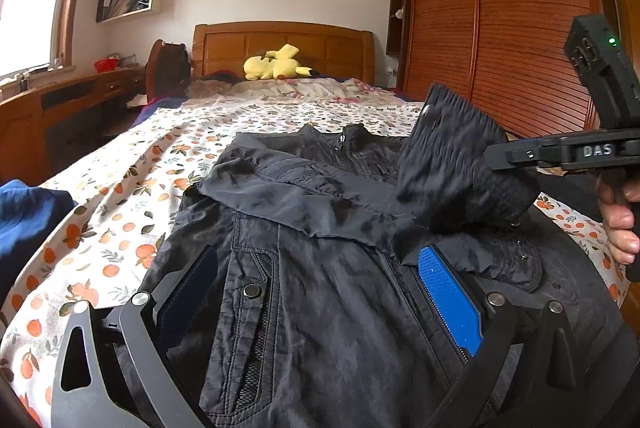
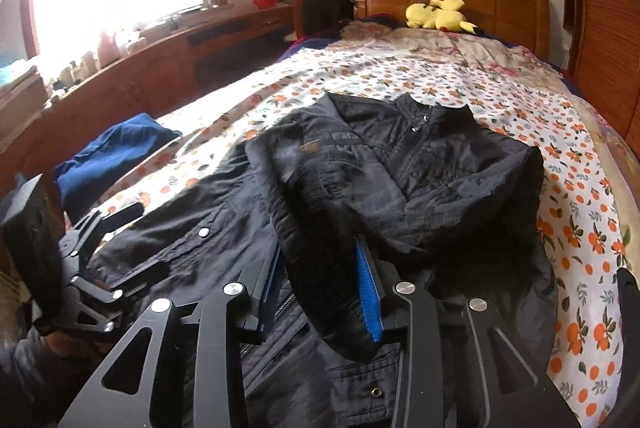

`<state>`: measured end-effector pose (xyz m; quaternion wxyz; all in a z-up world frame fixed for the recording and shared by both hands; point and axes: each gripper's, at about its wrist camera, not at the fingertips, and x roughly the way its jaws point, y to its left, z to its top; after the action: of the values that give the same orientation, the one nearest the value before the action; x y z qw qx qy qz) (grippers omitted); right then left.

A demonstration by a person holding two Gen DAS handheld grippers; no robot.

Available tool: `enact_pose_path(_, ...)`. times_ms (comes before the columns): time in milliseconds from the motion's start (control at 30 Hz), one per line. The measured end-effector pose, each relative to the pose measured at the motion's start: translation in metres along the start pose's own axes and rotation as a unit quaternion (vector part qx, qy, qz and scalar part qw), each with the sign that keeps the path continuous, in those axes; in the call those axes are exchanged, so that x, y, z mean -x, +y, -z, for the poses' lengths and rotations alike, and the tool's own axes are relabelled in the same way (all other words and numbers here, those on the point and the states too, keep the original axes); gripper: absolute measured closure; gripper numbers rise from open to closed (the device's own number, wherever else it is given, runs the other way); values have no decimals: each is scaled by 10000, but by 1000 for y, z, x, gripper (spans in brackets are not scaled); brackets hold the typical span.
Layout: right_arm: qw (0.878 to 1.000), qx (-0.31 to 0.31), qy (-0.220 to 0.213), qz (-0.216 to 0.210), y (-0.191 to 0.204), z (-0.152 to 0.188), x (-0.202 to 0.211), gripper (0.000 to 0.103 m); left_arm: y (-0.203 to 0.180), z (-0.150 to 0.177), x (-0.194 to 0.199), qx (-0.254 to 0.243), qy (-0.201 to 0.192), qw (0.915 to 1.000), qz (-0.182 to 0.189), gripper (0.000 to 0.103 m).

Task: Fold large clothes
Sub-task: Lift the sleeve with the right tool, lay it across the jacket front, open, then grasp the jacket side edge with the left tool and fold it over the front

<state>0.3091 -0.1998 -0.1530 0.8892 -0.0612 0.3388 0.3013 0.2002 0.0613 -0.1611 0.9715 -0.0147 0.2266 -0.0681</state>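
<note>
Black jacket [image 2: 400, 164] on orange-print bedspread [image 2: 400, 76]; left jaws open, right jaws parted around sleeve [image 2: 320, 260].

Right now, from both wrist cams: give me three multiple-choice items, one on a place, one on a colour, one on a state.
1. Where is the yellow plush?
A. By the headboard
B. On the desk
C. On the jacket

2. What colour is the other garment at the bed's edge?
A. Red
B. Blue
C. White

3. How do the left fingers stand?
A. Shut on the collar
B. Shut on the plush
C. Spread wide over the jacket

Answers:
1 A: the plush lies at the far end of the bed, against the headboard.
2 B: the garment is plainly blue.
3 C: the left fingers stand far apart, with the jacket spread below them.
</note>
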Motion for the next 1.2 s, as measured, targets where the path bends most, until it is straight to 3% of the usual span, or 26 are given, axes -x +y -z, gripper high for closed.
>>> enact_pose_path(233,9999,47,-45,96,-3,23,8,69,-7,2,-1,-98,22,9999,-15,2)
enact_pose_path(333,9999,-98,-61,-41,-7,36,16,56,-12,4,1,-152,37,9999,-24,2)
enact_pose_path(567,9999,-70,-94,33,-17,60,40,53,-24,14,10,-305,111,9994,-97,2)
enact_pose_path(833,9987,150,-68,479,-34,81,41,52,-29,25,18,-268,410,9988,-76,2)
enact_pose_path(1000,9985,105,-21,532,-43,97,26,52,-45,24,6,-506,648,9965,-163,2)
enact_pose_path(1100,9979,163,-13,632,-47,105,22,52,-53,24,-6,-452,874,9951,35,2)
enact_pose_path(1200,9978,103,18,660,-54,108,21,52,-63,23,-24,-400,1185,9918,276,11)
